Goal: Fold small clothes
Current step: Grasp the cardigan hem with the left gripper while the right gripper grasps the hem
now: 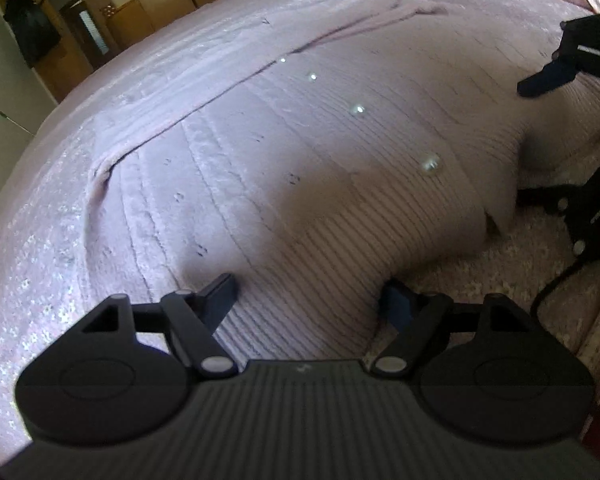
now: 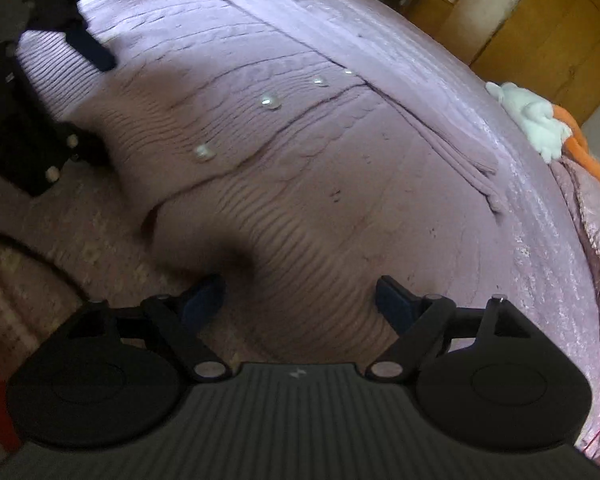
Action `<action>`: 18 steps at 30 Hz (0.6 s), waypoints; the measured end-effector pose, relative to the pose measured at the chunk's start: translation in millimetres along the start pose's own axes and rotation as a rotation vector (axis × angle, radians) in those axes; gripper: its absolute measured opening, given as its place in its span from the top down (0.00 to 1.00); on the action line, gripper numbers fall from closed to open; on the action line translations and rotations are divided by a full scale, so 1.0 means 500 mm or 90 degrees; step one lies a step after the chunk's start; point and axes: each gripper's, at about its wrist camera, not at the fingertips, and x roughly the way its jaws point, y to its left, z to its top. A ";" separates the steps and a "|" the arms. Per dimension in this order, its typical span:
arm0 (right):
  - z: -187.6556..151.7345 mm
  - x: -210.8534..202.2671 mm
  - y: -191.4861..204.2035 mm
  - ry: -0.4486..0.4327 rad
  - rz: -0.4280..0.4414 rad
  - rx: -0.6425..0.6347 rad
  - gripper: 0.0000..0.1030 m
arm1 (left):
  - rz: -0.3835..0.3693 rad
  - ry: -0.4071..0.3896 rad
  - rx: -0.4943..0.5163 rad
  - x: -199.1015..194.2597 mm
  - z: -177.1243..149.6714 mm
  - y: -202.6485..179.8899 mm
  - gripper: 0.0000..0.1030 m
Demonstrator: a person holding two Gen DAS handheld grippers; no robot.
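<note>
Ribbed lilac cardigan (image 1: 340, 152) spread flat on bed (image 1: 40, 280), button line running away from both grippers. Left gripper (image 1: 312, 300) and right gripper (image 2: 300, 296) at near hem, jaws wide apart, empty.

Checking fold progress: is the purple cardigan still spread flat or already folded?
Spread flat. The cardigan lies open on the bed, its row of buttons facing up and one sleeve extended.
</note>
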 end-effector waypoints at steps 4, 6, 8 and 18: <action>-0.004 0.002 -0.021 -0.004 0.027 0.037 0.16 | 0.000 -0.011 0.012 0.001 0.003 -0.001 0.28; -0.004 -0.004 -0.030 -0.013 0.040 0.048 0.20 | -0.010 -0.024 0.019 -0.006 0.009 0.001 0.53; -0.006 -0.010 -0.038 -0.019 0.052 0.056 0.24 | -0.012 -0.032 0.008 -0.013 0.019 0.010 0.80; 0.001 -0.041 -0.075 -0.059 0.058 0.142 0.69 | -0.041 -0.075 -0.128 -0.041 0.052 0.050 0.88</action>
